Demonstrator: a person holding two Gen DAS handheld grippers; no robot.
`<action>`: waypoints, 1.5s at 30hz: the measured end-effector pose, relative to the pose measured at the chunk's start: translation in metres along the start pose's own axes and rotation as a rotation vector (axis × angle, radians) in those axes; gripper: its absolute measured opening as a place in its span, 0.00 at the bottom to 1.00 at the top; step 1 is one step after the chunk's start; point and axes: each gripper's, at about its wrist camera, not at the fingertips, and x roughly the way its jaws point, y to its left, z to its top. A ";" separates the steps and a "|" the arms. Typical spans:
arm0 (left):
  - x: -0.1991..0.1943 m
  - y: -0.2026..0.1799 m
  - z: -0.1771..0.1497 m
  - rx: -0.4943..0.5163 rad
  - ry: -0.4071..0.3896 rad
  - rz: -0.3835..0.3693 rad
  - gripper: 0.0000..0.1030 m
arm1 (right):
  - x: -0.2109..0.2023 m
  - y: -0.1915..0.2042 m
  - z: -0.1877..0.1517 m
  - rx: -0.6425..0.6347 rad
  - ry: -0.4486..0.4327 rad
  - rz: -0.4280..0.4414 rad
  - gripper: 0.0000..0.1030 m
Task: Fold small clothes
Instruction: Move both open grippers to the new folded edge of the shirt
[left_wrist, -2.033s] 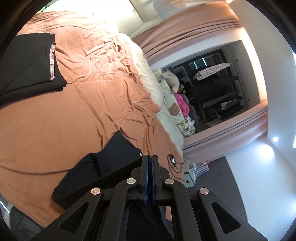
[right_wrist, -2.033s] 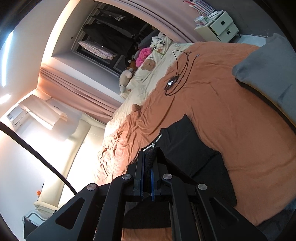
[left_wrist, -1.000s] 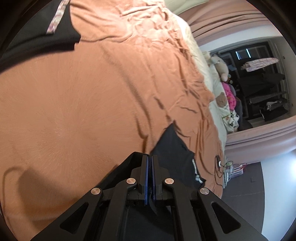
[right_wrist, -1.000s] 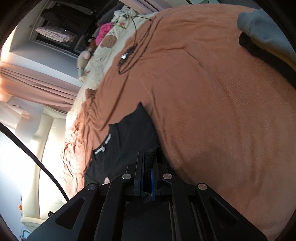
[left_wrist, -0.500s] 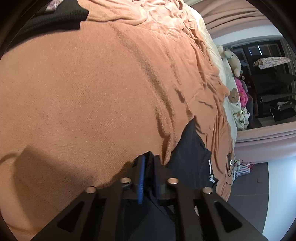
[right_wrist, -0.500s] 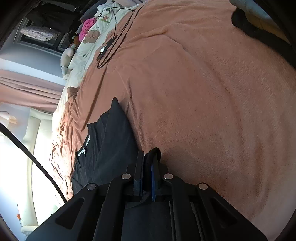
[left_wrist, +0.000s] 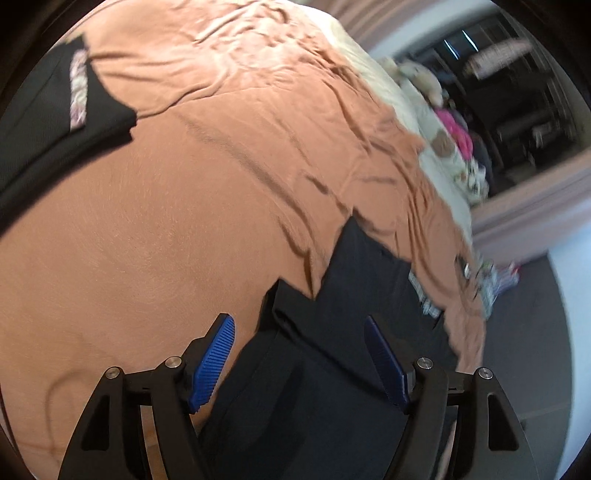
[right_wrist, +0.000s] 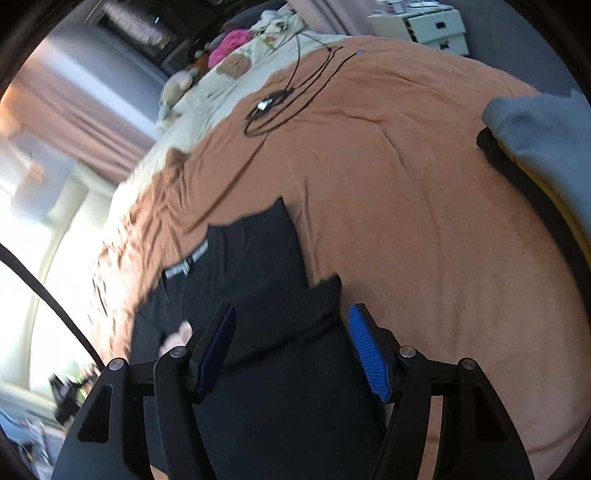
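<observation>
Both grippers have just let go. A second ago the left gripper (left_wrist: 299, 356) and the right gripper (right_wrist: 291, 345) each had their jaws pressed together, pinching a bit of the black garment (left_wrist: 369, 280). Now the jaws of both have been opening and stand wide apart, and the blue pads (left_wrist: 214, 360) touch nothing. The cloth lies under the gap but it is not pinched. The black garment rests on the orange bed cover (left_wrist: 166, 206). In the left wrist view it runs from the middle of the picture down to about 5 o'clock, with a folded corner sticking up right between the pads. In the right wrist view it fills the part from the middle down to 6 o'clock, and its white label strip (right_wrist: 186, 264) sits at about 9 o'clock from the middle. Both views are a bit blurry and the bed looks farther off than half a second ago, so the hands seem to be lifting away. I think this means one fold has just been laid down and dropped in place. The garment looks like a small, fairly tidy pile, but I cannot tell if it needs one more fold. At 10 o'clock in the left view there is another dark folded garment (left_wrist: 48, 122), well apart. At 2 o'clock in the right view lies a grey piece of clothing (right_wrist: 543, 129), maybe next to be folded.
</observation>
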 end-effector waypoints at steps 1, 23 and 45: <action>0.001 -0.003 -0.003 0.034 0.010 0.017 0.72 | -0.001 0.002 -0.002 -0.022 0.014 -0.016 0.60; 0.063 -0.026 -0.044 0.480 0.198 0.392 0.72 | 0.032 0.034 -0.025 -0.292 0.189 -0.224 0.60; 0.138 -0.059 0.031 0.508 0.163 0.465 0.73 | 0.135 0.041 0.040 -0.343 0.182 -0.313 0.60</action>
